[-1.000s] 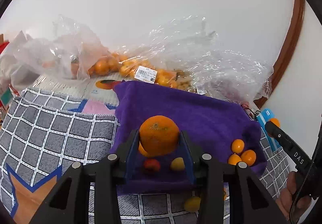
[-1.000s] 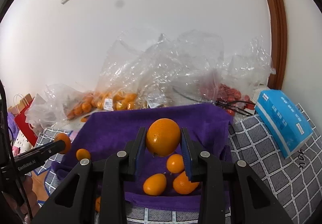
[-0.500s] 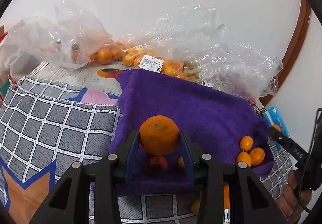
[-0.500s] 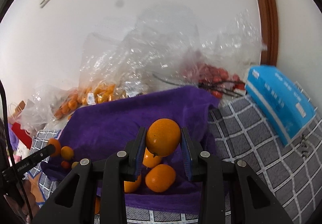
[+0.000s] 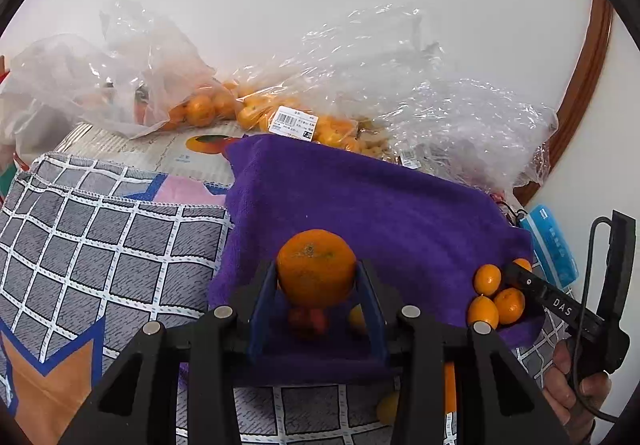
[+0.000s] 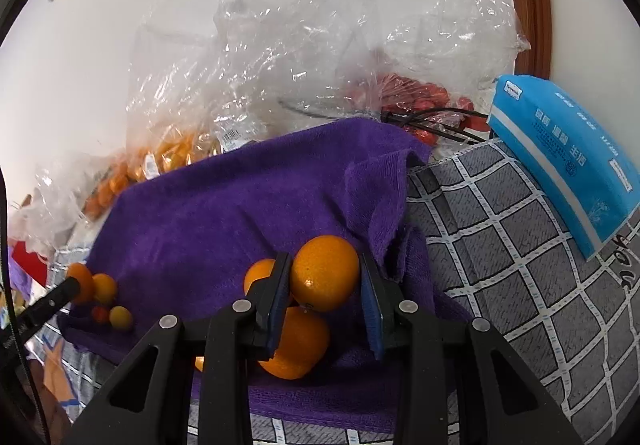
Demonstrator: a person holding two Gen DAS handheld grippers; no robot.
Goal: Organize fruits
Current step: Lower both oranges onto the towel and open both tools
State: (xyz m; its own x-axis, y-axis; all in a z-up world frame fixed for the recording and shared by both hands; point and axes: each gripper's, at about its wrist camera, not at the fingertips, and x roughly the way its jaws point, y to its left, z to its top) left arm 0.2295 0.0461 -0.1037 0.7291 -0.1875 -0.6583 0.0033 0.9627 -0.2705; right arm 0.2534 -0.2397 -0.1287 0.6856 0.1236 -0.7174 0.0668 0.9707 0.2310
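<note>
White wall behind; checked grey cloth (image 5: pixel 120 241) covers the surface, with a purple towel (image 5: pixel 360 201) laid on it. Clear bags (image 5: pixel 360 77) heaped along the wall; orange fruit shows through the film, and a red lot (image 6: pixel 420 93) in the right view, kind not legible.

Left gripper (image 5: pixel 316 285): jaws clamped on a mandarin (image 5: pixel 316 265), rough-skinned, held over the towel's near edge. Below it, between the fingers, a small red fruit (image 5: pixel 308 319) and a yellow one (image 5: pixel 356 319), both partly hidden by the jaws.

Right gripper (image 6: pixel 325 277): jaws clamped on a smooth orange (image 6: pixel 325 272) over the towel's right part. Two more oranges directly under and beside it: one (image 6: pixel 296 345) half covered by the left finger, another (image 6: pixel 260 273) showing only as a sliver. Whether the held orange touches them cannot be told.

Left view, right edge: three small oranges (image 5: pixel 496 297) on the towel; the right gripper's finger crosses in front, its held fruit nearly all hidden. A hand (image 5: pixel 576 393) is cut off at the frame edge.

Blue tissue pack (image 6: pixel 560 161) leans on the cloth at right.
</note>
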